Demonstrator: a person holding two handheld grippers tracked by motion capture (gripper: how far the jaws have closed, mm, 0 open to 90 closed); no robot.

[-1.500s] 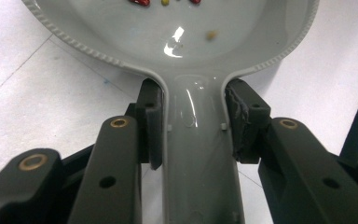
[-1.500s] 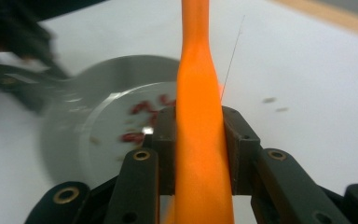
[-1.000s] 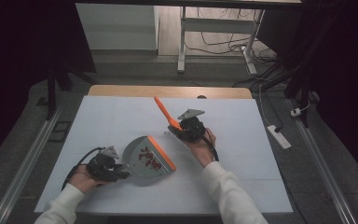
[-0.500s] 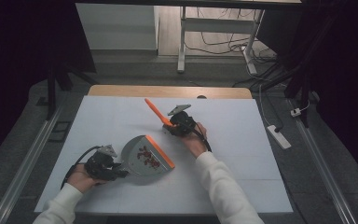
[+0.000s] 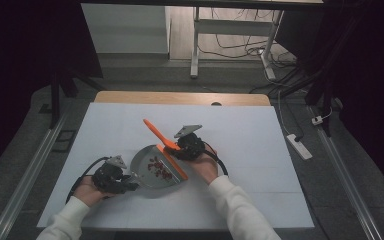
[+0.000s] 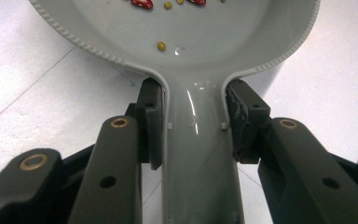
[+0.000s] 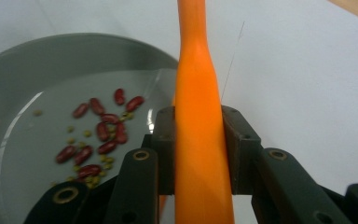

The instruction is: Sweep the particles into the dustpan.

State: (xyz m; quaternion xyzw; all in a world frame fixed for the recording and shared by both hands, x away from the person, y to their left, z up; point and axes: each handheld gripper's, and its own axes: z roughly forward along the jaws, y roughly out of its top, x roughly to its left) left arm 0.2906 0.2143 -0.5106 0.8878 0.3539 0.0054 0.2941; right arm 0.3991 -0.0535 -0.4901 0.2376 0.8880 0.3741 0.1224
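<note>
Grey dustpan (image 5: 152,167): stiff, light plastic on the white table (image 5: 260,150); my left gripper (image 6: 193,126) clamps its handle neck. Orange brush (image 7: 198,140): rigid, slick handle, clamped by my right gripper (image 7: 200,154) at the dustpan's open edge. Beans (image 7: 98,135): small, loose, inside the dustpan.

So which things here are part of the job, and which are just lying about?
In the job:
- dustpan, handle clamped in the left gripper
- orange brush, handle clamped in the right gripper
- beans lying in the pan

Lying about:
- power strip on the floor beside the table
- cables on the floor beyond the table
</note>
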